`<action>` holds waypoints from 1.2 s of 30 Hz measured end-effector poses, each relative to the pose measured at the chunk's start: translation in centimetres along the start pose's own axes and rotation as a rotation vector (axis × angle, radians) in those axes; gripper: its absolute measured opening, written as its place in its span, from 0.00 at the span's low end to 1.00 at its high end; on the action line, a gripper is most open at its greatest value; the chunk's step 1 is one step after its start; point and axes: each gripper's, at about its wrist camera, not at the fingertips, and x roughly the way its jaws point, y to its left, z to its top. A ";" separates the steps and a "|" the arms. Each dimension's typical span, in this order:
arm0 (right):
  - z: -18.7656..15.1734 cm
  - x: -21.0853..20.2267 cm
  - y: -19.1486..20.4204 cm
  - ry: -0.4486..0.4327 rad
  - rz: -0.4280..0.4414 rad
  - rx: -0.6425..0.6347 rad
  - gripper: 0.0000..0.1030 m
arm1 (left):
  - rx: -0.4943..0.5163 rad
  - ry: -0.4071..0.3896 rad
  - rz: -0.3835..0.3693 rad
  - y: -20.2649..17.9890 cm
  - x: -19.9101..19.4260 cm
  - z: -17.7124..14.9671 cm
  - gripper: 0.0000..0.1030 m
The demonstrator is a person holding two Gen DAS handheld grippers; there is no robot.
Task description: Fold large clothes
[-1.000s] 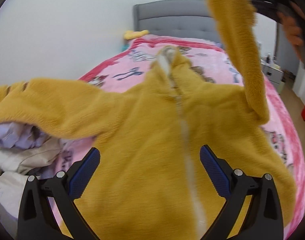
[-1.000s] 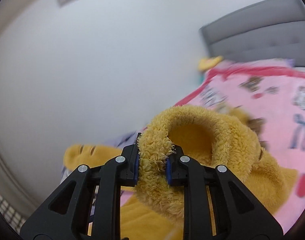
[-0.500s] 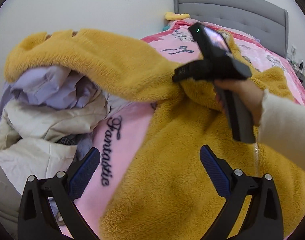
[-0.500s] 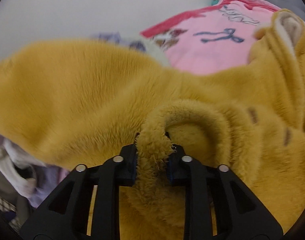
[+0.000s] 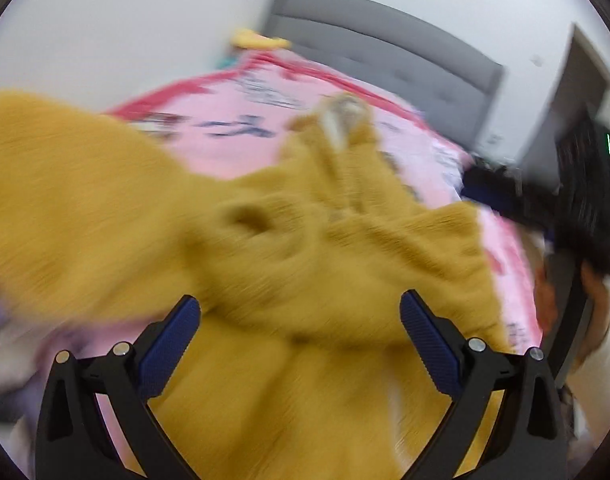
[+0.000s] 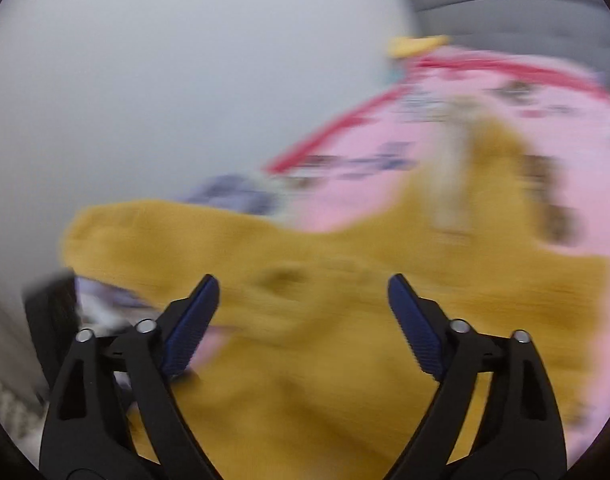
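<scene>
A fluffy mustard-yellow zip jacket (image 5: pixel 305 264) lies spread on a pink printed blanket (image 5: pixel 233 136) on the bed. It also shows in the right wrist view (image 6: pixel 345 320), with one sleeve (image 6: pixel 153 240) stretched out to the left and the other folded across the body. My left gripper (image 5: pixel 301 328) is open and empty above the jacket's lower body. My right gripper (image 6: pixel 303 312) is open and empty above the jacket. Both views are motion-blurred. The right gripper's body and the hand holding it show at the right edge of the left wrist view (image 5: pixel 585 208).
A grey upholstered headboard (image 5: pixel 385 48) stands at the far end of the bed. A pile of lilac and pale clothes (image 6: pixel 229 196) lies by the left sleeve. A yellow item (image 5: pixel 257 40) sits by the headboard. A white wall (image 6: pixel 145 80) runs along the left.
My right gripper has opened and let go of the jacket sleeve, which now lies folded across the body. The right gripper has pulled back to the right. The left gripper stayed open.
</scene>
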 end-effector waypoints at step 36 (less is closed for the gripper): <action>-9.9 3.8 -11.1 0.192 -0.323 0.014 0.56 | -0.010 0.262 -0.078 4.6 11.7 5.2 0.55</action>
